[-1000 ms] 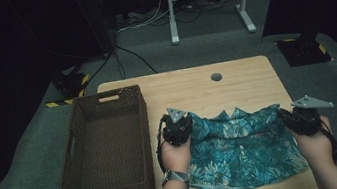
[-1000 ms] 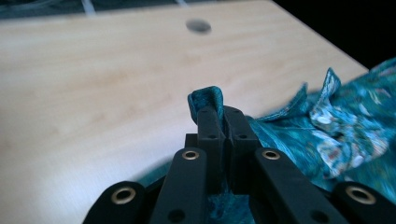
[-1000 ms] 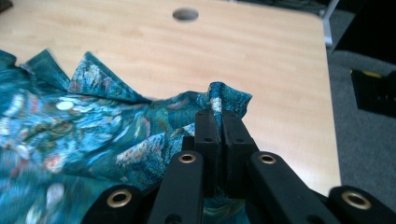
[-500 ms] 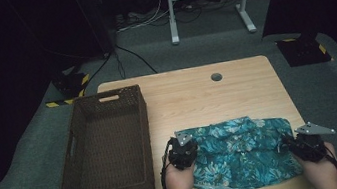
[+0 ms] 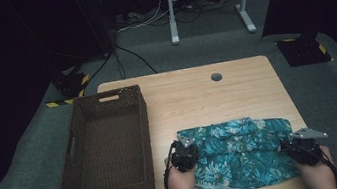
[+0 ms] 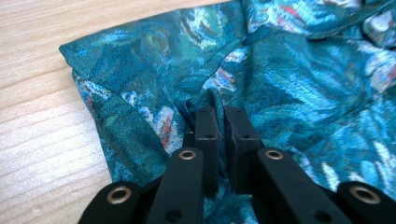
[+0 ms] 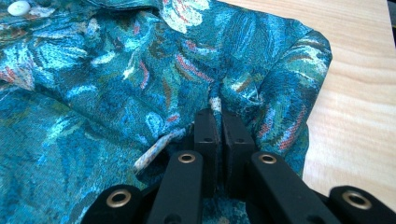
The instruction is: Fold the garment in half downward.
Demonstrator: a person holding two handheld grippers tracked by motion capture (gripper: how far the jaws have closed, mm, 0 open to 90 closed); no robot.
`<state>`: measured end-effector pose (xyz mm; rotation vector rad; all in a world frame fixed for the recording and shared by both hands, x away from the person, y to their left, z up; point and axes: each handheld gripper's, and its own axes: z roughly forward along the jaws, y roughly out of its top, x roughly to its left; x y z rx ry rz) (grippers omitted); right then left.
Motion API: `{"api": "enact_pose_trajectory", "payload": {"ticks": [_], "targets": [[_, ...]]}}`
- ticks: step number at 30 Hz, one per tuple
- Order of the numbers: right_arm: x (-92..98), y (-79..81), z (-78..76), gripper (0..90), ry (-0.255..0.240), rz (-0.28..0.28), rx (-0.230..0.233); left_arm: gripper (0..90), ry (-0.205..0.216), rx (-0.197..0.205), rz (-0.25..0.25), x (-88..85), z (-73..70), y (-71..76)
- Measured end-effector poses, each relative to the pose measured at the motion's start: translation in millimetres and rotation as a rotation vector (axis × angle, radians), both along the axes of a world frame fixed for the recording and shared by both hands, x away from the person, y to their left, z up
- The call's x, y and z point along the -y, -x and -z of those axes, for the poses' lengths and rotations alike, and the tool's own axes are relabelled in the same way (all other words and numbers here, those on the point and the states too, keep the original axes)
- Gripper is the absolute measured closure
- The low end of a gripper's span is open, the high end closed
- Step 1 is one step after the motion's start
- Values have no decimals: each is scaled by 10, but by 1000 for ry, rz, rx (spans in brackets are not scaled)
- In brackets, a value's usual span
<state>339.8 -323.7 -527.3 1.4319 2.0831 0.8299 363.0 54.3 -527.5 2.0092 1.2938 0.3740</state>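
Note:
A teal flower-print shirt (image 5: 240,147) lies folded on the near part of the wooden table (image 5: 197,97). My left gripper (image 5: 189,158) sits at its left edge, jaws shut on a pinch of the cloth (image 6: 140,93); in the left gripper view the tips (image 6: 222,114) press a fold between them. At the shirt's right edge my right gripper (image 5: 293,147) is shut on a bunched fold as well, and the right gripper view shows its tips (image 7: 218,116) squeezing the fabric (image 7: 116,70). A white button (image 7: 18,7) shows at the top left there.
A dark wicker basket (image 5: 99,99) stands on the table's left side, close to my left hand. A round cable hole (image 5: 216,77) sits near the far edge. The near table edge runs just below both hands. Grey carpet and a white stand lie beyond.
Both grippers have come down and toward the near edge, carrying the shirt with them. The cloth, held up before, now lies flatter and folded on the table.

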Motion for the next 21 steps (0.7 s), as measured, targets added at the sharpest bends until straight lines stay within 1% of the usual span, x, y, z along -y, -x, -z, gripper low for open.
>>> {"api": "enact_pose_trajectory", "payload": {"ticks": [4,8,10,12,14,17,19,21], "targets": [[-3,-112,4,862,6,-2,3,831,10,7,-13,-13,24,-52],[-1,-238,3,857,13,-7,3,826,13,19,-27,-13,35,-161],[-1,-311,3,855,13,-8,2,825,12,20,-36,-5,35,-228],[-7,-371,6,853,17,-7,6,828,2,14,-36,1,24,-299],[-11,-427,14,853,24,-10,15,828,-1,22,-41,-6,29,-355],[-25,-512,7,850,27,-14,10,828,2,24,-53,-23,32,-406],[-34,-551,2,847,28,-16,5,827,-11,19,-54,-31,21,-437],[-45,-570,0,845,28,-18,4,826,-12,18,-61,-58,19,-459]]}}
